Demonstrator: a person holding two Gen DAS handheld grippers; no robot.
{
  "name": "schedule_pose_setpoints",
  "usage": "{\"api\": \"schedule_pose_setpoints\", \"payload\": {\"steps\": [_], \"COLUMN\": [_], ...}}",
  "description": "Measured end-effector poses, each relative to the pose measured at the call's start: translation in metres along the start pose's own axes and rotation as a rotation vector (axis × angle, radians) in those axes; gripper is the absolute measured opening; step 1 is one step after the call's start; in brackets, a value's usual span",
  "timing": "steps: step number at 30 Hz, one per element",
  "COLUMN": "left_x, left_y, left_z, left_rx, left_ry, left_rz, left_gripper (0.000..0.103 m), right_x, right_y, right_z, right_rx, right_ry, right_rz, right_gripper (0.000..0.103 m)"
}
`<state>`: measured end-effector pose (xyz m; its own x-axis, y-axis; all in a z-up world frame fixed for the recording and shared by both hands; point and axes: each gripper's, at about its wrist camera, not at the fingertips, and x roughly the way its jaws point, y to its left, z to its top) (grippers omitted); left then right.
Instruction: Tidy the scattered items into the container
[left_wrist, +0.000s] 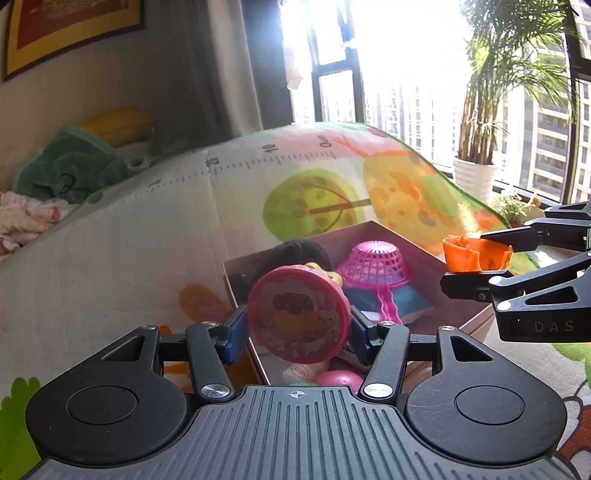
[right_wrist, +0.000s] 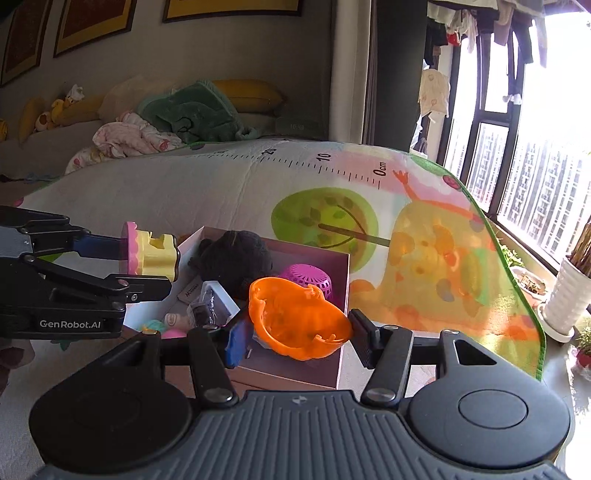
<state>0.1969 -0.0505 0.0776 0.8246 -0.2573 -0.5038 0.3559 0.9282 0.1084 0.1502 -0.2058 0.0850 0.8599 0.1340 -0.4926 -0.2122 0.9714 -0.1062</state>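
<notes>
Plastic, both toys: light, stiff, slick. Your left gripper (left_wrist: 299, 325) clamps the pink round toy (left_wrist: 298, 316) across its rim over the box (right_wrist: 343, 295); your right gripper (right_wrist: 299, 332) pinches the orange shell (right_wrist: 297, 321), probably thin-walled, above the box's near edge.

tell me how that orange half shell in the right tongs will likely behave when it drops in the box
The orange half shell looks like thin translucent plastic, so it is probably light and stiff. Its rounded back suggests it may rock or roll on landing. The right tongs pinch only its rim, so it could slip sideways.
</notes>
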Motion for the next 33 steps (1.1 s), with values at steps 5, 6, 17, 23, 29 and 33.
{"api": "schedule_pose_setpoints", "payload": {"steps": [5,6,17,23,29,33], "left_x": [0.016,0.014,-0.025,-0.020,-0.034,-0.043], "left_y": [0.011,0.012,0.015,0.006,0.016,0.028], "left_z": [-0.009,-0.012,-0.043,-0.053,-0.058,-0.061], "left_rx": [-0.035,-0.038,-0.138,-0.166,-0.191,-0.201], "left_ry": [0.023,0.020,0.031,0.049,0.037,0.034], "left_rz": [-0.023,-0.021,-0.108,-0.191,-0.155,-0.119], "left_gripper": [0.073,0.075,0.094,0.095,0.095,0.095], "right_x": [0.031,0.031,0.037,0.053,0.053,0.058], "right_y": [0.001,0.001,-0.028,-0.024,-0.013,0.009], "right_z": [-0.003,-0.004,-0.014,-0.015,-0.009,-0.004], "right_rx": [-0.009,-0.004,0.218,0.293,0.301,0.259], "right_ry": [0.026,0.024,0.079,0.141,0.149,0.153], "right_rz": [-0.010,-0.007,0.017,0.082,0.099,0.124], "right_gripper": [0.077,0.077,0.073,0.080,0.082,0.082]}}
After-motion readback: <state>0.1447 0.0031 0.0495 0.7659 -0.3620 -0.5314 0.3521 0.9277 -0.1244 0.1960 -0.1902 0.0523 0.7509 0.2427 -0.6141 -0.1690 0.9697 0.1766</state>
